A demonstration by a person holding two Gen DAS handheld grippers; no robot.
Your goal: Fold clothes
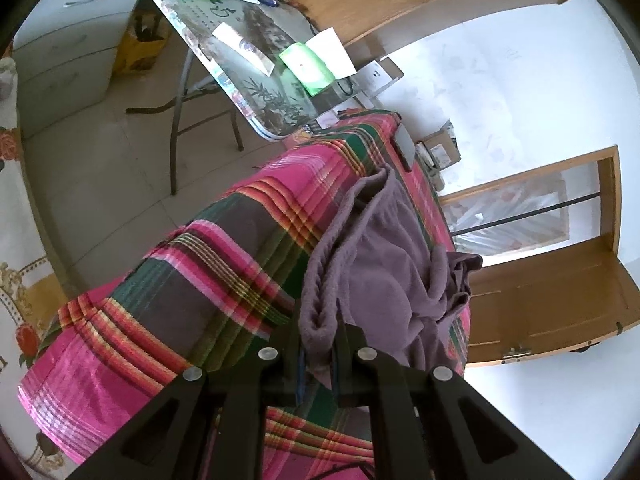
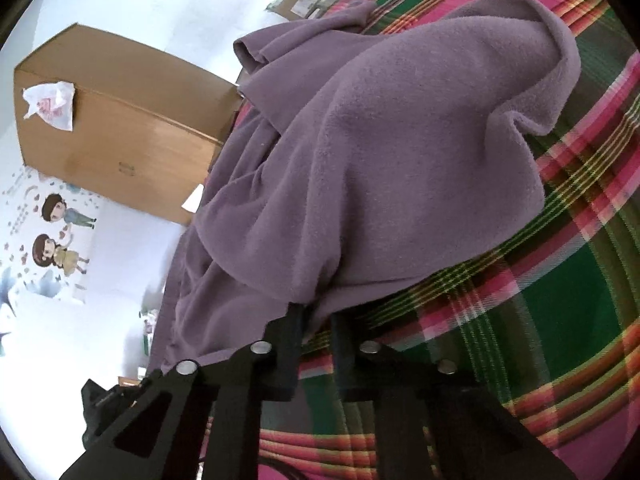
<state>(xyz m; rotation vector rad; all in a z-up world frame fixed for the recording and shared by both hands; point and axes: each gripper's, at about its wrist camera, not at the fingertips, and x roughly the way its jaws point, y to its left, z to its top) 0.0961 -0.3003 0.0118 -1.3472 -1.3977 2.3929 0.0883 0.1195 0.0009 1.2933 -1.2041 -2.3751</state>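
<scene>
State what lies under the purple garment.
The purple garment lies on a plaid cloth, pink, green and striped. What the plaid cloth itself covers is hidden.

You have a dusty purple garment lying on a plaid cover striped in hot pink, dark green and grey-brown, with thin yellow and orange lines crossing it. Both of your grippers are matt black, the left gripper and the right gripper alike, each with silver pins. Behind, your folding worktop carries a grey ink-style print of bamboo and script, with a bright green packet on it. The wardrobe is honey-brown, the walls white, and a white bag shows red print.
</scene>
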